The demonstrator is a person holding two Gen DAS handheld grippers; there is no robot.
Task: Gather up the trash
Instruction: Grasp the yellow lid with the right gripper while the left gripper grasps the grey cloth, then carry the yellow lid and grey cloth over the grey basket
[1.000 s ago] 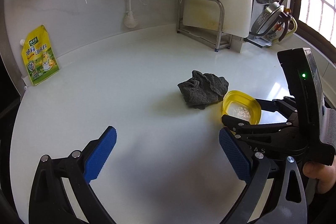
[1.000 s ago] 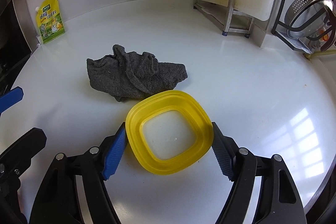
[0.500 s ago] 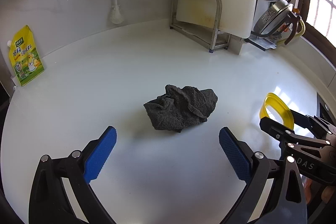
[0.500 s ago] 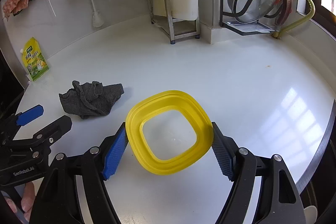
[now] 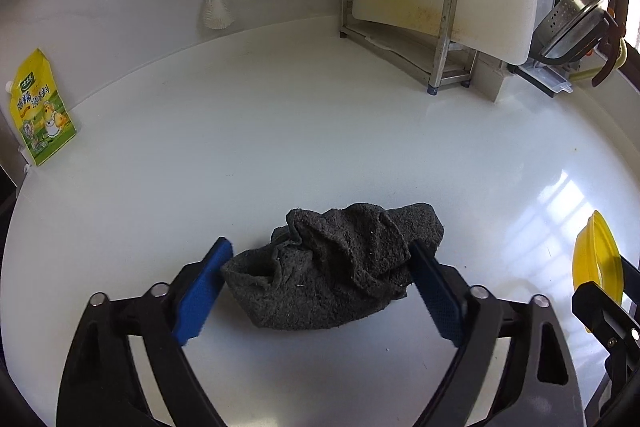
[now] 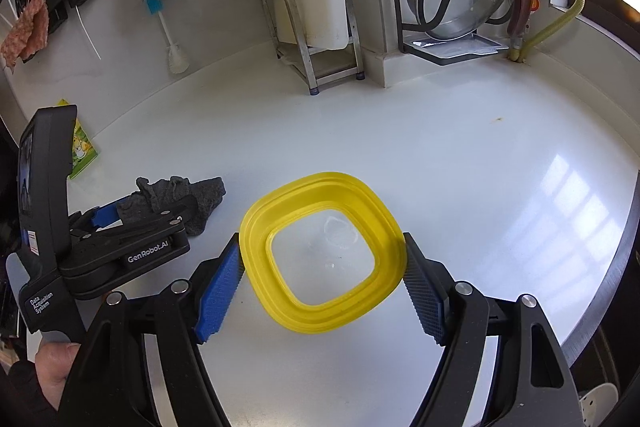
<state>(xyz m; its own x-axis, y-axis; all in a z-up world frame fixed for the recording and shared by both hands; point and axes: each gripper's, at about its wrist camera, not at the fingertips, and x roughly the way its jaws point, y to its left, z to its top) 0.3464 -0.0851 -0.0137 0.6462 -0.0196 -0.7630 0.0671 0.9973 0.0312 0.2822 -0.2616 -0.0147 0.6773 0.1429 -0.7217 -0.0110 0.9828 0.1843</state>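
Left gripper [image 5: 318, 291] straddles the crumpled dark grey terry cloth [image 5: 336, 273] on the white counter [image 5: 280, 131], blue pads touching both ends, unsqueezed, soft, limp bundle, pinch mid-bunch, while beside it the right gripper [image 6: 322, 281] clamps a stiff yellow square plastic ring [image 6: 320, 255].

Grey rag and yellow container on a white kitchen counter

A crumpled dark grey rag [image 5: 336, 267] lies heaped on the counter [image 5: 280, 131], well in front of the metal rack [image 5: 400, 7]. To its right, a shallow square yellow container [image 6: 322, 257] with rounded corners is held tilted above the counter.
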